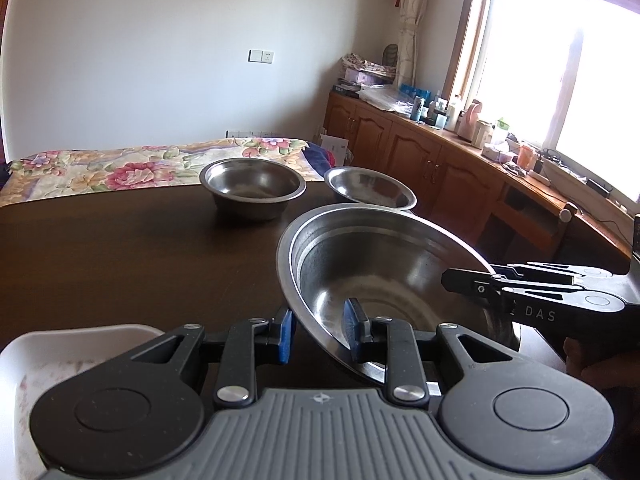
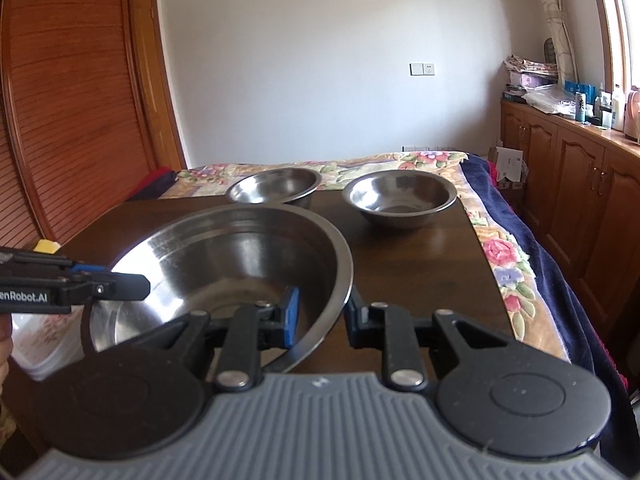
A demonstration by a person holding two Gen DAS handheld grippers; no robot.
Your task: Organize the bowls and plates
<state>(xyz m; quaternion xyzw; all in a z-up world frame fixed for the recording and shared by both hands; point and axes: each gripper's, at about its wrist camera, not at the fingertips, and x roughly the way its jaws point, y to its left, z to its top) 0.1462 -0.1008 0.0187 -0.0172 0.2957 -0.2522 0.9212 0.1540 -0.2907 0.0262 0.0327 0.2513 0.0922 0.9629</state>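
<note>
- Near the front edge of the dark desk (image 1: 120, 248), a large steel bowl (image 1: 384, 280) sat tilted, its near-left rim lifted.
- The left gripper (image 1: 320, 330) straddled that bowl's rim, one blue pad (image 1: 285, 334) outside the wall and the other inside; whether the pads pressed the metal, I could not tell.
- The right gripper (image 2: 322, 312) straddled the opposite rim of the same bowl the same way, one pad inside, one outside; its grip could not be told either.
- Each gripper showed in the other's view, reaching in from the side at the bowl's rim.
- Two smaller steel bowls stood upright at the far edge of the desk, apart from each other: a deeper bowl (image 1: 252, 188) on the left and a shallower bowl (image 1: 370, 190) on the right.
- A white tray (image 1: 60, 360) lay just left of the left gripper.
- Beyond the desk lay a bed with a floral cover (image 2: 400, 160).
</note>
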